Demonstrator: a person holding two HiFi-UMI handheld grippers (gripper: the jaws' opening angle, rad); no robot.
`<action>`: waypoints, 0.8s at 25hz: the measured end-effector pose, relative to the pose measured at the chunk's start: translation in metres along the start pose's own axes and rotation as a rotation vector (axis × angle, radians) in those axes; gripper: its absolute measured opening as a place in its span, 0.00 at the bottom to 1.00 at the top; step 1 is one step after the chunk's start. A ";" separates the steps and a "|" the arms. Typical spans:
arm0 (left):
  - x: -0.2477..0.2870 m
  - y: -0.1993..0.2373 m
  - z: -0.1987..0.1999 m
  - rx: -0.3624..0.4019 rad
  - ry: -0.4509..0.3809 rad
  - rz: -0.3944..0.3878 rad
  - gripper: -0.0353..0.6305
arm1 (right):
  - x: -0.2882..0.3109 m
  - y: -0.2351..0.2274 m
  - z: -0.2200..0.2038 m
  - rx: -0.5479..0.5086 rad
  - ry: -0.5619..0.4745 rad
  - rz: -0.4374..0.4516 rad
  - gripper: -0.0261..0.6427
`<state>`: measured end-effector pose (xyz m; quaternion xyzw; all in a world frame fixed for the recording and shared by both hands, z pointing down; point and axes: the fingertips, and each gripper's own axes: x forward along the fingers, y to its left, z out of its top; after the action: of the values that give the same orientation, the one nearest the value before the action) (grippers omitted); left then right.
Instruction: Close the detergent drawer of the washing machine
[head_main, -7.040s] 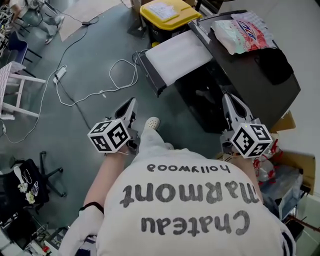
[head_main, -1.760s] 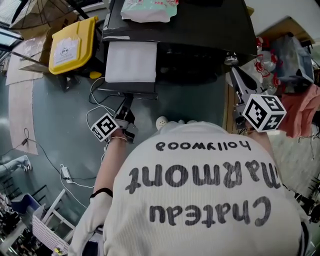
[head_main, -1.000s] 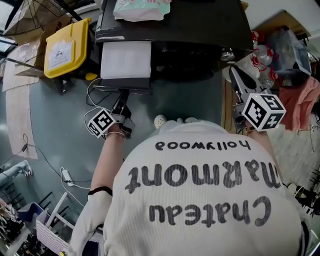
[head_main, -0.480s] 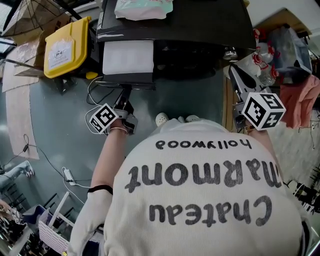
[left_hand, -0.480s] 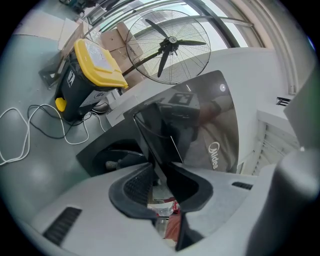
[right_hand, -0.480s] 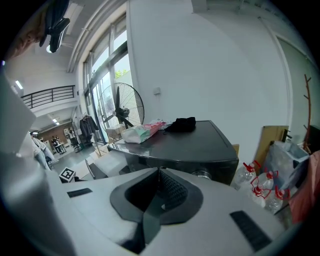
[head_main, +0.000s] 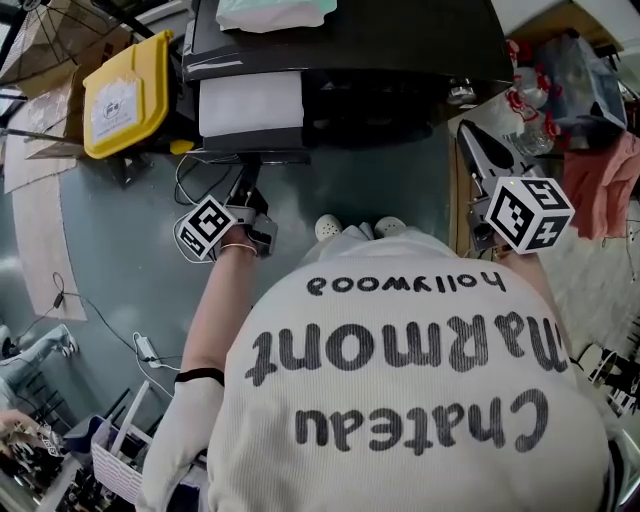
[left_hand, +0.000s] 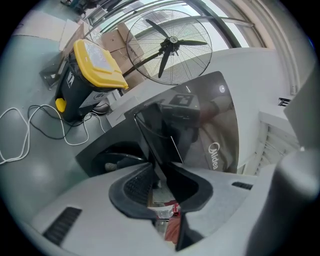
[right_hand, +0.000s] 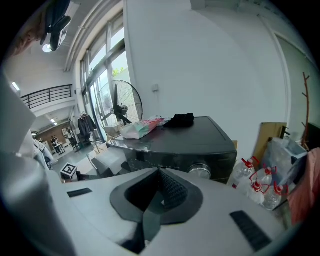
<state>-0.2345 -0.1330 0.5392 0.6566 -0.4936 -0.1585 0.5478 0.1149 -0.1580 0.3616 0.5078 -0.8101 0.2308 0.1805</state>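
My left hand-held gripper (head_main: 246, 182), clenched, sits at the detergent drawer (head_main: 250, 105) front; I should push squarely inward. Right hand-held gripper (head_main: 466, 132) clenched, empty.

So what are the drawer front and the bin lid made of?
The drawer front looks like dark plastic or glass with a mirror-gloss finish: it shows clear reflections. The bin lid looks like yellow moulded plastic, smooth with a dull sheen.

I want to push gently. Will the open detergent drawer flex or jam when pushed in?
The detergent drawer looks rigid, so it probably slides without flexing. It sticks well out, so a skewed push might jam it; the left gripper at its front's middle should help.
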 end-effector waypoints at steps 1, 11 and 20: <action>0.000 0.000 0.000 -0.003 -0.001 0.002 0.19 | 0.000 0.000 -0.002 0.003 0.003 0.000 0.08; 0.021 -0.005 0.011 -0.058 -0.029 0.022 0.18 | 0.006 -0.004 -0.022 0.051 0.013 -0.003 0.08; 0.036 -0.006 0.023 -0.122 -0.101 0.050 0.18 | -0.001 -0.033 -0.028 0.097 0.011 -0.035 0.08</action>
<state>-0.2322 -0.1766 0.5375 0.6005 -0.5263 -0.2077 0.5650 0.1472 -0.1542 0.3902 0.5287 -0.7880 0.2694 0.1643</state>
